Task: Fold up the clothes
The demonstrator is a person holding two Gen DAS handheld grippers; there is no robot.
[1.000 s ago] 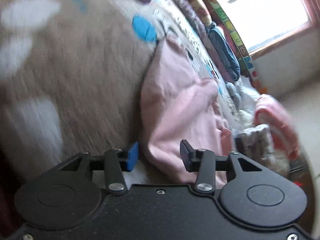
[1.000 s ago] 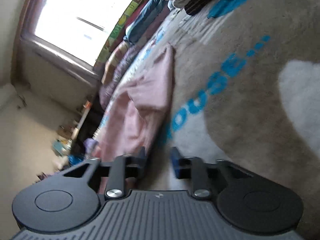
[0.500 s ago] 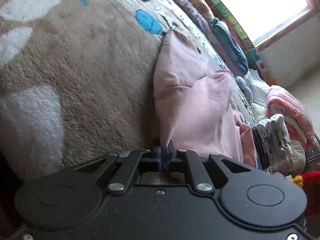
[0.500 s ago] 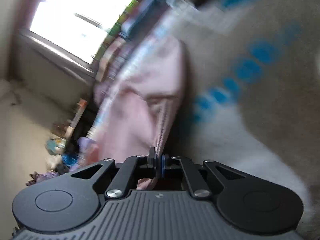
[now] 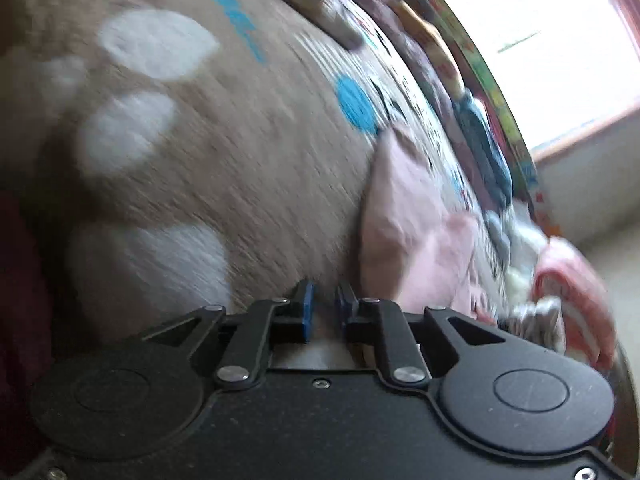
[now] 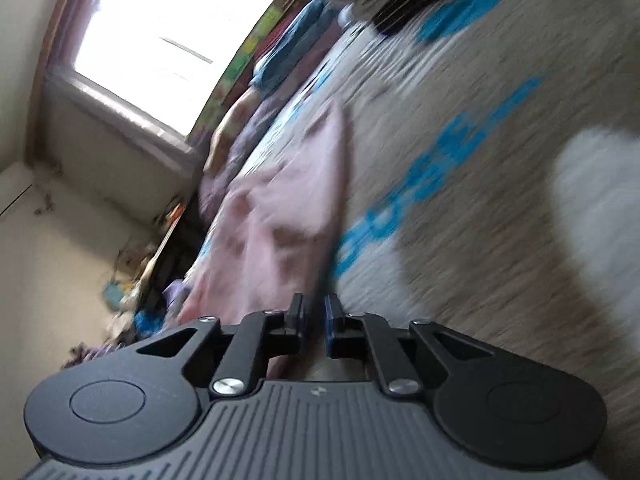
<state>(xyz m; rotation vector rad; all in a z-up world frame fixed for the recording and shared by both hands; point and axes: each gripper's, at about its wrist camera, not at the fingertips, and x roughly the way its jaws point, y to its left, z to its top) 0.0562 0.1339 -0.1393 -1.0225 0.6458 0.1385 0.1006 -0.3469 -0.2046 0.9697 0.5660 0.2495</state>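
Observation:
A pink garment (image 5: 404, 236) lies crumpled on a brown plush blanket (image 5: 208, 148) with white patches and blue letters. In the left wrist view my left gripper (image 5: 323, 304) has a small gap between its jaws, holds nothing, and sits just left of the garment's near edge. In the right wrist view the same pink garment (image 6: 276, 224) lies ahead and to the left. My right gripper (image 6: 315, 312) is slightly open and empty at the garment's near right edge. Both views are motion-blurred.
Other clothes lie in piles along the blanket's far edge: a blue item (image 5: 484, 152), a red-and-pink item (image 5: 572, 288), dark and white items (image 6: 384, 4). A bright window (image 6: 176, 32) and cluttered floor (image 6: 132, 280) lie beyond.
Half a second ago both grippers were shut on the pink garment's near edge. Now both have opened a little and let go, and the garment lies on the blanket.

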